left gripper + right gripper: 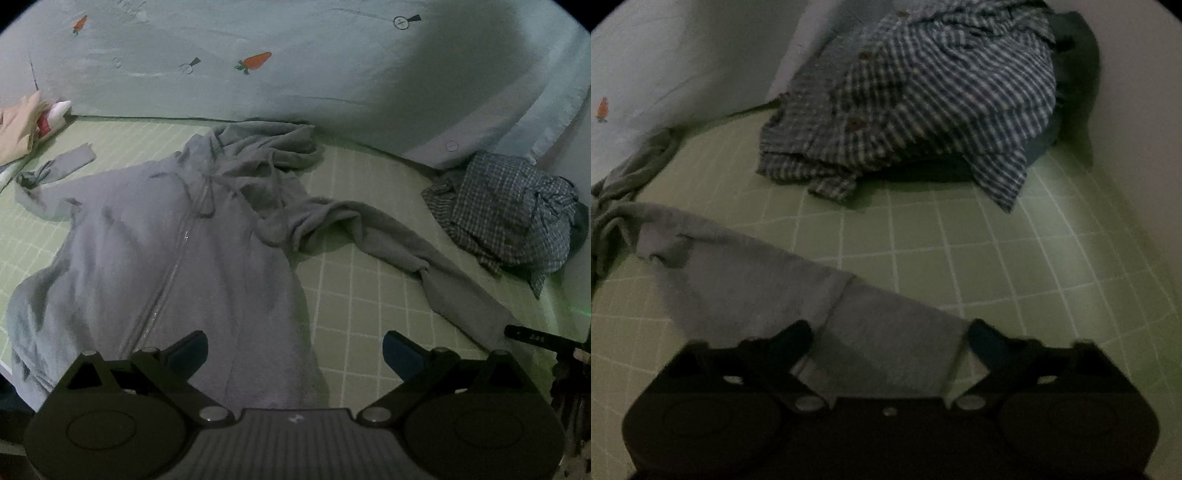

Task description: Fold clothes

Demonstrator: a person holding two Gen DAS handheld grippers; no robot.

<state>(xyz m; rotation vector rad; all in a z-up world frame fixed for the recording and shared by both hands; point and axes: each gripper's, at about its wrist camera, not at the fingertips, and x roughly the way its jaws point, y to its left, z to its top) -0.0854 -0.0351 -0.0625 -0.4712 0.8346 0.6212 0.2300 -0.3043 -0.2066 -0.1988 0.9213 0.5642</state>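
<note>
In the left wrist view, the left gripper (295,350) hung with its jaws spread and empty over the hem of a gray hoodie (177,251), which lay zipped and face up on the green checked bed (362,280), both sleeves flung outward and its hood bunched toward the far edge.

In the right wrist view, the right gripper (890,341) had its jaws spread astride 1 sleeve (768,280). A plaid shirt (916,99) sat crumpled near the far right corner. Neither garment lay folded.
</note>
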